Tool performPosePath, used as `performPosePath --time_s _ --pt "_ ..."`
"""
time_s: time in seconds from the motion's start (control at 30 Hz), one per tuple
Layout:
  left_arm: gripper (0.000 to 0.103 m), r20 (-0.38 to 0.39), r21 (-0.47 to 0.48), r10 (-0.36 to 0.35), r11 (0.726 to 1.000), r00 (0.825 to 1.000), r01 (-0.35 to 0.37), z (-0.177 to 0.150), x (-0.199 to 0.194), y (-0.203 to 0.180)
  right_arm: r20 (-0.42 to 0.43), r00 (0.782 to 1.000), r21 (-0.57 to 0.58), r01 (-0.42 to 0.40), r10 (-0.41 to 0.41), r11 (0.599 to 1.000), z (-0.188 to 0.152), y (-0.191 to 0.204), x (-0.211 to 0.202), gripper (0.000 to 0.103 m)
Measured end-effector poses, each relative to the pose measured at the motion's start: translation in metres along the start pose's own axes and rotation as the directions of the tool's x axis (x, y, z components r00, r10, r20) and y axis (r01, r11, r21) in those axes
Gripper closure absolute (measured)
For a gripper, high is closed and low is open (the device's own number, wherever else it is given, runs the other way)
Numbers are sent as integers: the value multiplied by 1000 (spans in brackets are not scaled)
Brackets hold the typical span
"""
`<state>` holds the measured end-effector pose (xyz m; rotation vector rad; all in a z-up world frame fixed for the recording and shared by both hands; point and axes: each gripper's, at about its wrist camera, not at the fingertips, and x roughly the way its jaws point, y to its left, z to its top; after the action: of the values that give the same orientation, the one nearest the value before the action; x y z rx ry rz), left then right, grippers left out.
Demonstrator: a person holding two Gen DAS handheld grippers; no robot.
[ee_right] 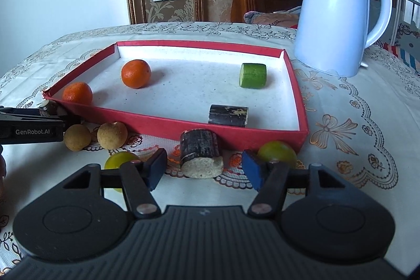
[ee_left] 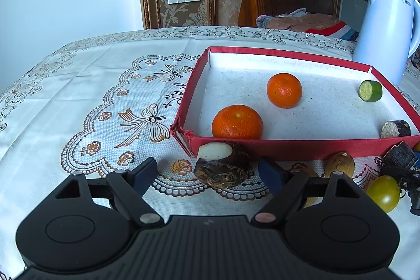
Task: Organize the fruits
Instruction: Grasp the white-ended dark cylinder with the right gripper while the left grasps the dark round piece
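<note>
Two open claws are poised before a red tray (ee_right: 168, 126): the right gripper (ee_right: 203, 169) brackets a dark cane piece (ee_right: 200, 148) untouched, the left gripper (ee_left: 212, 175) a brown root chunk (ee_left: 223, 167). Each piece should be centred between the pads before squeezing.

Glossy plastic kettle (ee_right: 333, 9), matt red cardboard tray (ee_right: 162, 126), embossed tablecloth (ee_left: 105, 96).

A red tray (ee_right: 168, 126) holds two oranges (ee_right: 136, 73), a green cucumber piece (ee_right: 252, 75) and a dark cane piece (ee_right: 228, 115); another cane piece (ee_right: 200, 152), two longans (ee_right: 112, 135) and two green tomatoes (ee_right: 277, 150) lie outside it.
</note>
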<state>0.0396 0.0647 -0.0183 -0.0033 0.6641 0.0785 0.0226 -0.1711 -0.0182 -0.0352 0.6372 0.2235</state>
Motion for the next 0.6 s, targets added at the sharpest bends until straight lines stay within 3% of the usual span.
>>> performPosePath --time_s 0.13,0.37,0.53,0.6 --pt "15 -4 -4 8 1000 1000 -8 0 0 0 3 1000 1 1 -1 1000 0 0 0 42" --pt "15 0 -2 11 1000 1000 -11 0 0 0 8 1000 1 4 -4 1000 -1 0 -1 55" --pt "28 9 2 -10 1000 1000 10 0 -2 -1 10 1000 -3 -2 3 1000 -1 0 0 66" --pt "40 16 11 -26 1000 1000 26 0 -4 -3 11 1000 -6 -9 9 1000 -1 1 0 69"
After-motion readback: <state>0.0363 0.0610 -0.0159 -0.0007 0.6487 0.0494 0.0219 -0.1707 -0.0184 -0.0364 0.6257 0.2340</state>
